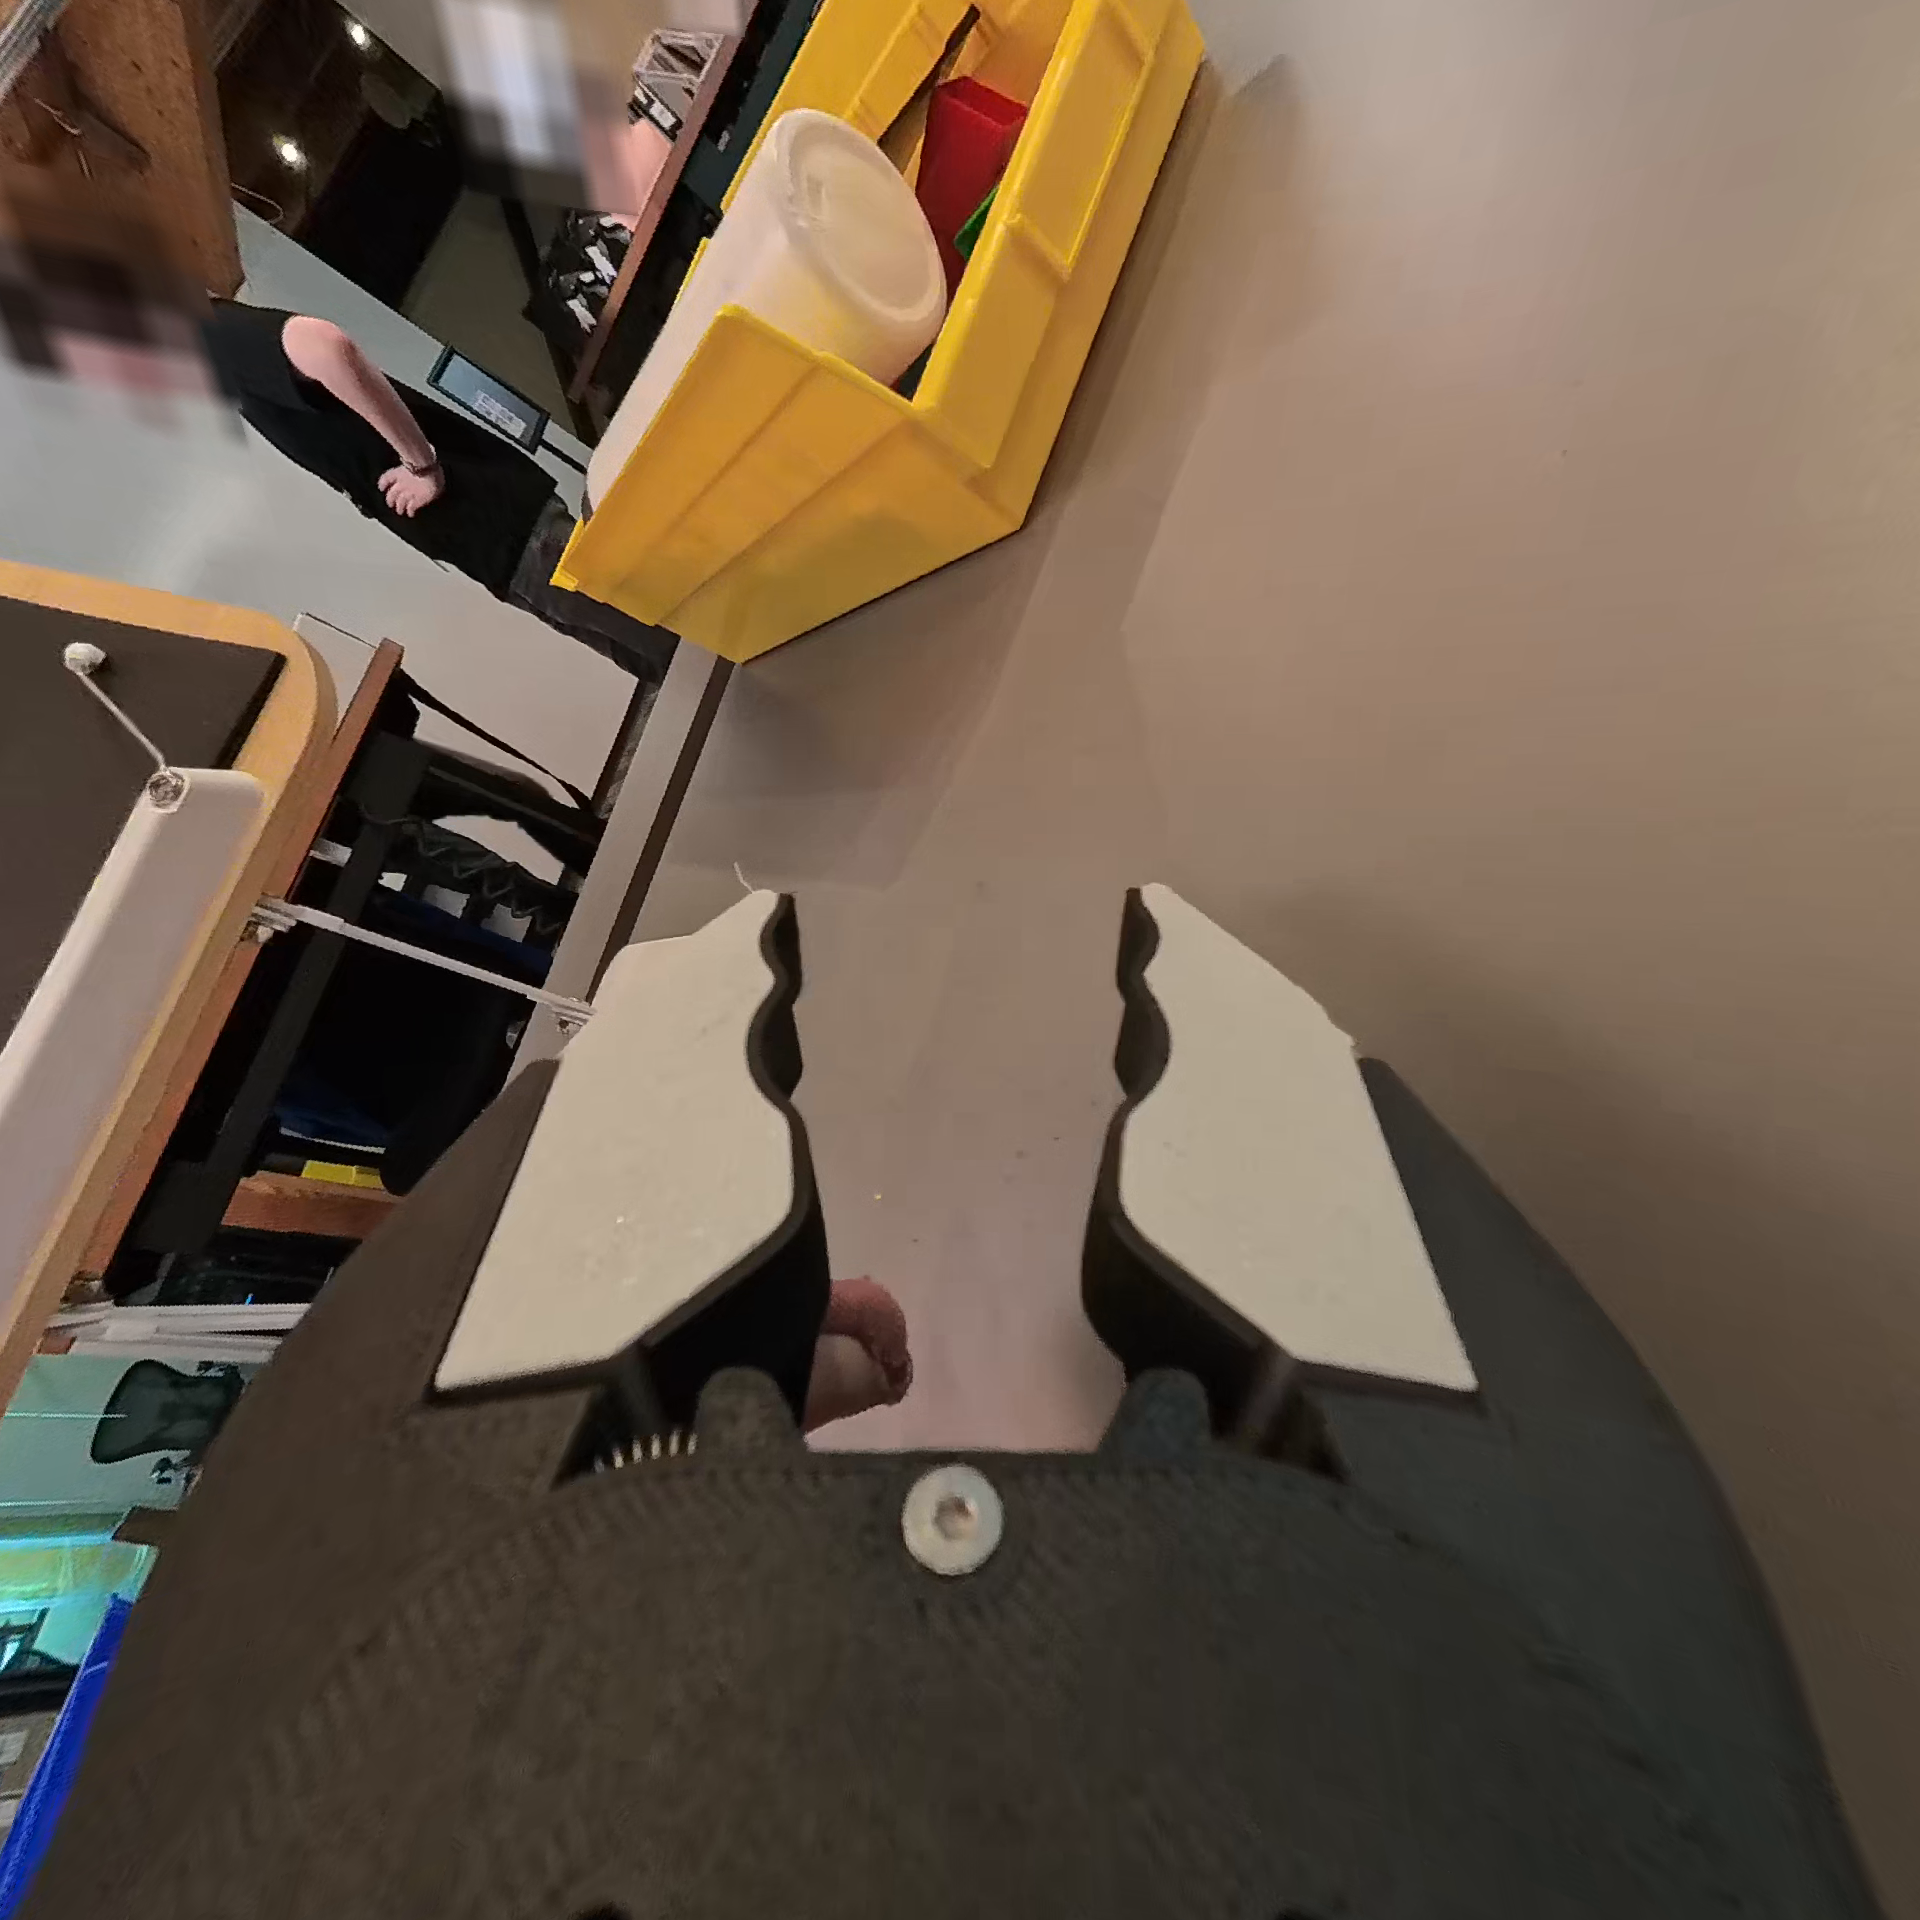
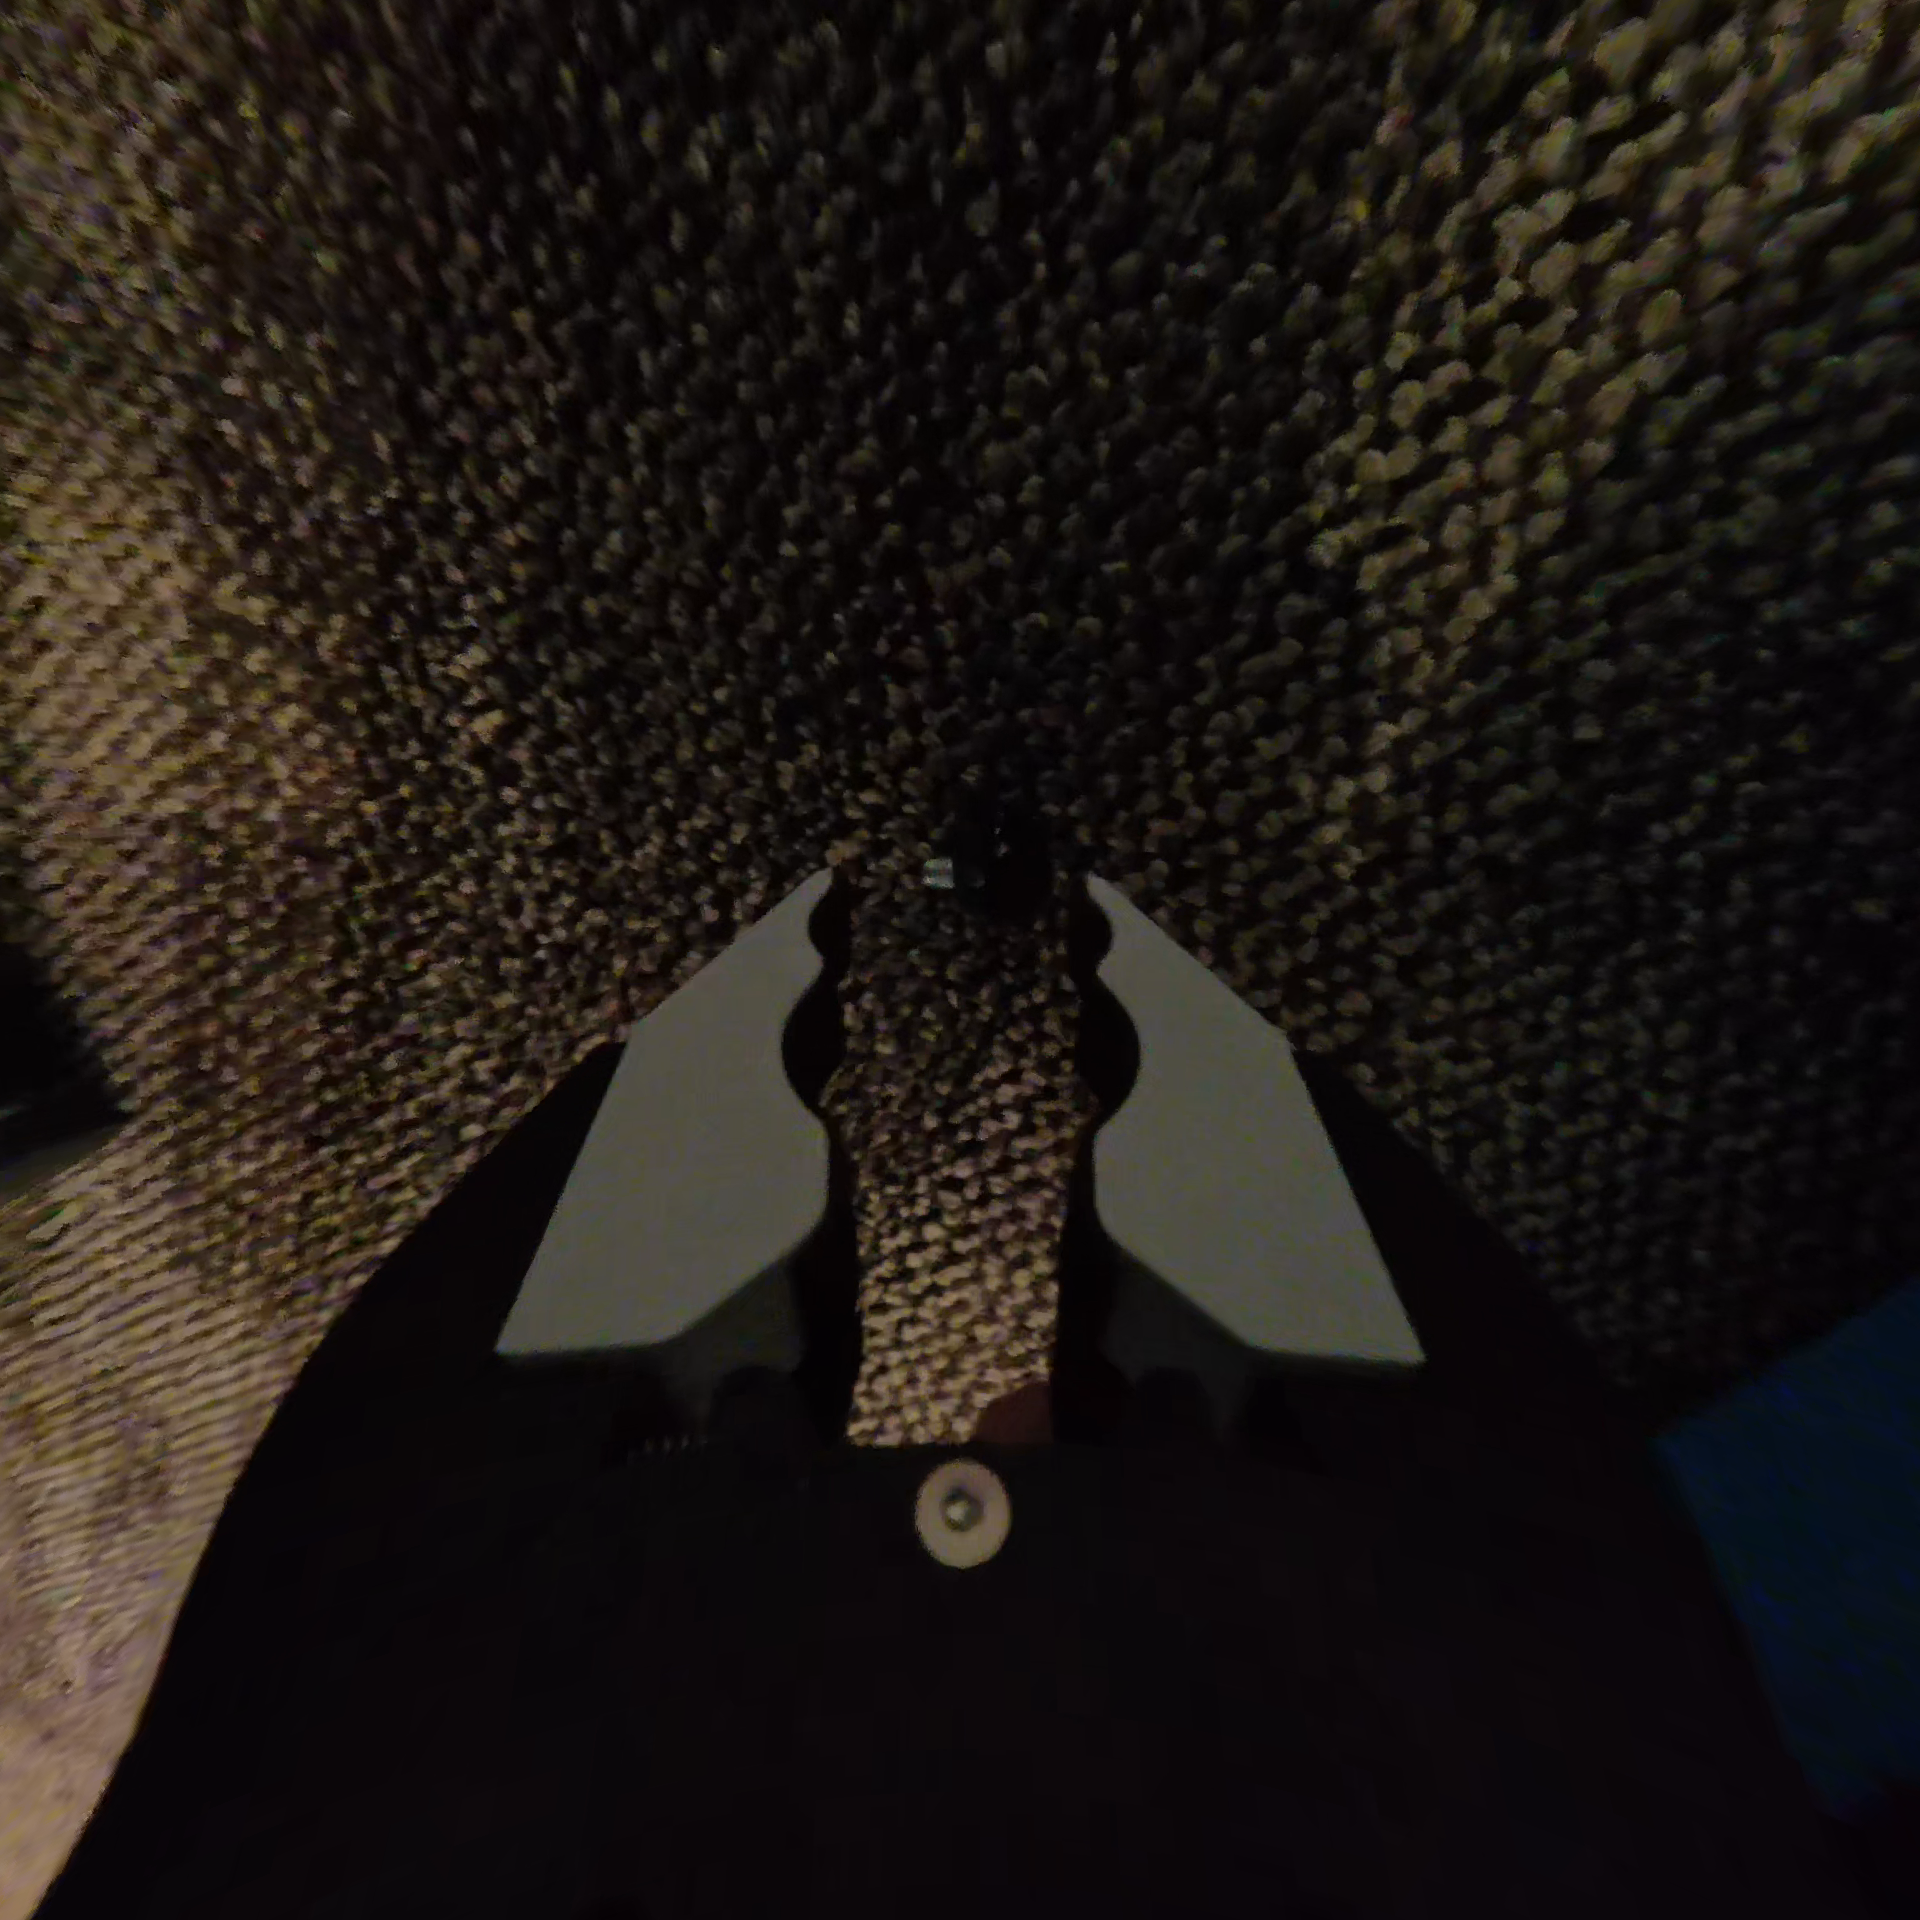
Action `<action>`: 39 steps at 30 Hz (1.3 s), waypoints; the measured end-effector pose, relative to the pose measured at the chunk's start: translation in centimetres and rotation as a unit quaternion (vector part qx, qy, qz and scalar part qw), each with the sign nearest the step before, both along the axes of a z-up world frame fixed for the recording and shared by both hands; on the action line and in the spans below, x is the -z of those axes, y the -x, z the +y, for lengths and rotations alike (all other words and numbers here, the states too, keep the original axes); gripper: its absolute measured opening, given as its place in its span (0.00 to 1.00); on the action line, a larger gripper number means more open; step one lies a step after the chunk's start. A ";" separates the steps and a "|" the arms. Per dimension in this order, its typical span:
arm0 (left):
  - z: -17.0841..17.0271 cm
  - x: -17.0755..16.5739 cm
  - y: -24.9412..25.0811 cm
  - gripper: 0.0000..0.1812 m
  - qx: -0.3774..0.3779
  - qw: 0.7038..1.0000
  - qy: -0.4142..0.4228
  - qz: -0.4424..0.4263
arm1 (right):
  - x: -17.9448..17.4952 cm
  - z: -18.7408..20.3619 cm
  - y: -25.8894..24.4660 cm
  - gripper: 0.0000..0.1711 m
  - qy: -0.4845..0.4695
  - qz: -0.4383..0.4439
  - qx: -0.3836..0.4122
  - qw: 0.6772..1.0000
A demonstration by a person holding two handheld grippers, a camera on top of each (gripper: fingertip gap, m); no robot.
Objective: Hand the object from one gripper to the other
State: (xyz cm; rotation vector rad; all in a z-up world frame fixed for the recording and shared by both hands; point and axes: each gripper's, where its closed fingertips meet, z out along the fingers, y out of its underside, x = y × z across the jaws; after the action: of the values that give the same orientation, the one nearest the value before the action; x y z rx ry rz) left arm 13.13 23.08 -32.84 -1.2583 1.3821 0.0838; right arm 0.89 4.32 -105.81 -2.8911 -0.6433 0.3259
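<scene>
My left gripper is open and empty, its white-faced fingers spread over a smooth beige table. My right gripper is open and empty too, pointing closely at dark speckled carpet in dim light. A small dark thing with a bright glint lies on the carpet just past the right fingertips; I cannot tell what it is. Neither gripper shows in the other's view.
A yellow bin stands on the table ahead-left of the left gripper, holding a white roll and red and green pieces. The table edge runs left of the fingers. A person in black stands beyond it. Spacing between my two grippers at the tips: around 75 centimetres.
</scene>
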 end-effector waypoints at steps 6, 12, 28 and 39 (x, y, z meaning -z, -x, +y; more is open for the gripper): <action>0.2 -0.7 0.3 0.33 -0.004 0.999 0.016 -0.030 | 0.1 0.3 -0.7 0.12 0.013 0.002 -0.001 1.000; 0.1 -1.1 0.4 0.33 -0.001 0.999 0.019 -0.045 | -1.6 -0.9 -0.4 0.08 0.024 0.108 0.066 0.992; 0.3 -1.0 0.4 0.32 -0.010 0.999 0.003 -0.037 | -24.4 -9.6 0.0 0.07 -0.061 0.250 -0.023 0.966; 1.2 -3.8 1.8 0.31 -0.033 0.990 0.010 -0.140 | -69.5 -11.2 -4.0 0.07 -0.346 0.344 -0.211 0.847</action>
State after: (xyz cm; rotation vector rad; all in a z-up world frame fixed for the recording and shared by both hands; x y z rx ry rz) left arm 11.32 24.27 -29.07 -1.2798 1.1022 -0.0594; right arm 4.89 -6.87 -36.32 -1.7475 -0.9766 0.9068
